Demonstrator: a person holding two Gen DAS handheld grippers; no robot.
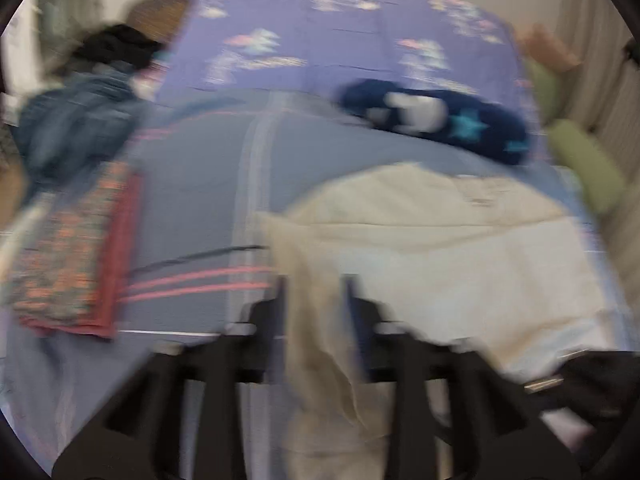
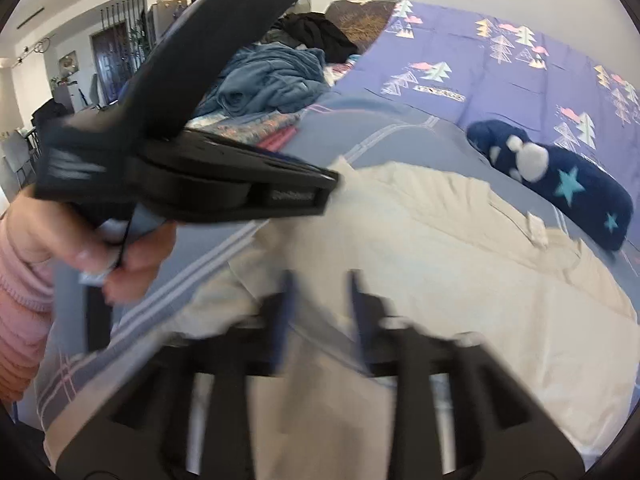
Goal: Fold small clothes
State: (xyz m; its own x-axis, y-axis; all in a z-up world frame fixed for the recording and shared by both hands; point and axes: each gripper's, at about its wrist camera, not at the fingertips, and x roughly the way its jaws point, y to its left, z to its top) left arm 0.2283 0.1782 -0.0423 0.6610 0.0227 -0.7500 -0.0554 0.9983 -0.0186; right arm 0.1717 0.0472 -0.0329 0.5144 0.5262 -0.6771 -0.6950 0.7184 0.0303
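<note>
A cream garment (image 1: 432,240) lies spread on the grey-blue bedspread (image 1: 192,184); it also shows in the right wrist view (image 2: 460,280). My left gripper (image 1: 316,292) has a fold of the cream cloth hanging between its fingers, with a gap between the jaws. My right gripper (image 2: 320,292) has cream cloth running between its fingers too, jaws also apart. The left gripper's body (image 2: 192,168) and the hand holding it show at the left of the right wrist view. Both views are motion-blurred.
A folded patterned red cloth (image 1: 76,256) lies at left. A pile of blue and black clothes (image 2: 272,76) sits behind it. A navy star-print item (image 2: 560,184) lies on the purple tree-print sheet (image 2: 500,68). Green cushions (image 1: 584,164) sit at right.
</note>
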